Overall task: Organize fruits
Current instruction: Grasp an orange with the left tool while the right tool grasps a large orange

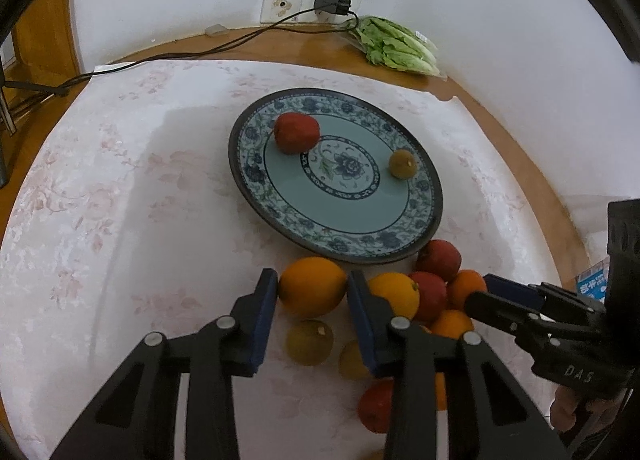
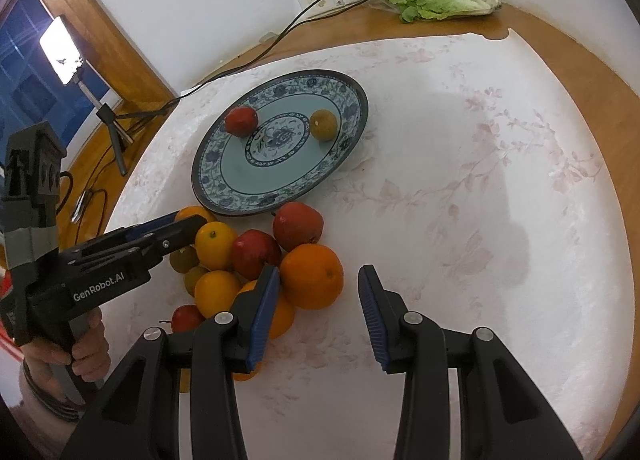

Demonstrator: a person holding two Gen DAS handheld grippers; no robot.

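Just in front of the plate [image 1: 280,215], round bright orange [image 1: 312,287] squeezed in left gripper [image 1: 313,284], shiny skin, beside piled fruits [image 2: 256,256], right gripper [image 2: 319,280] wide open, holding nothing.

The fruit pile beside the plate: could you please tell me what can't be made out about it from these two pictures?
- Left wrist view: a red fruit and the yellowish one above it are half hidden behind the left tongs' arm.
- Right wrist view: the fruit under the big orange is covered by a finger of the right tongs.
- Total count: unclear, since the fruits overlap.
- Whether the left tongs actually press the orange between them: too close to tell.
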